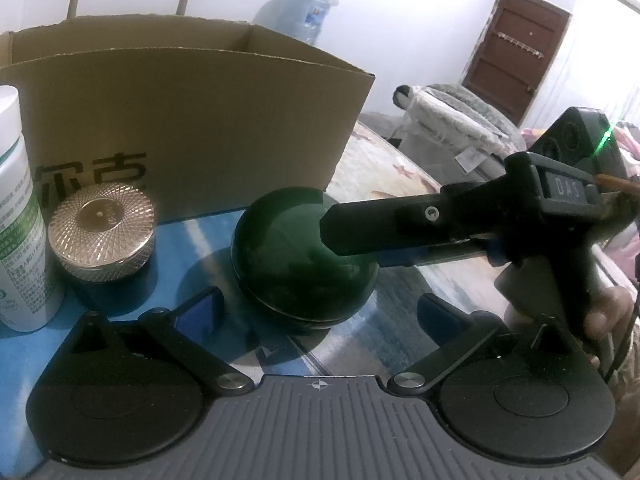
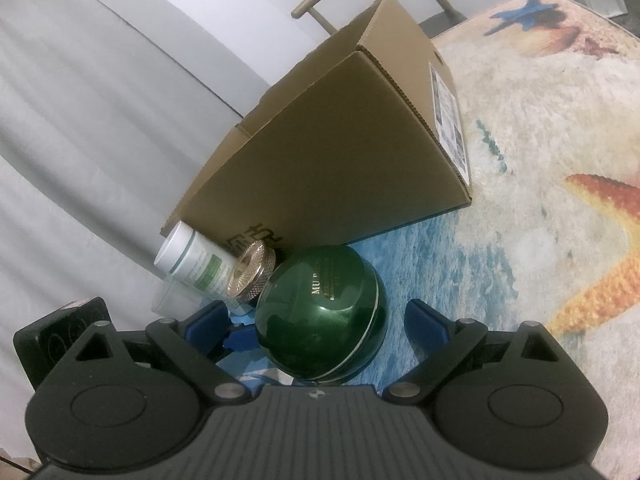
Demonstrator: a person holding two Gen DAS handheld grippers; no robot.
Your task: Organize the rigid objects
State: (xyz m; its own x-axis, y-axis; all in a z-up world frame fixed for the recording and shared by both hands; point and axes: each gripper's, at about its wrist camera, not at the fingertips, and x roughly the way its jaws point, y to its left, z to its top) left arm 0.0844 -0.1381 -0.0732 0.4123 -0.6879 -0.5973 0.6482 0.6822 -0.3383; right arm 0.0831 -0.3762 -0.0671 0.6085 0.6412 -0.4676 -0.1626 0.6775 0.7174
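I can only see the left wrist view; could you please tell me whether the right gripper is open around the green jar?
Observer: Yes. The right gripper is open, with its blue pads on either side of the green jar, both apart from it.
Operator: Thank you. Does the jar carry any marking?
Observer: Gold lettering beginning "MU" runs across its domed top.
Operator: And is anything on the cardboard box's far side?
Observer: A white printed label is stuck on that side wall of the cardboard box.
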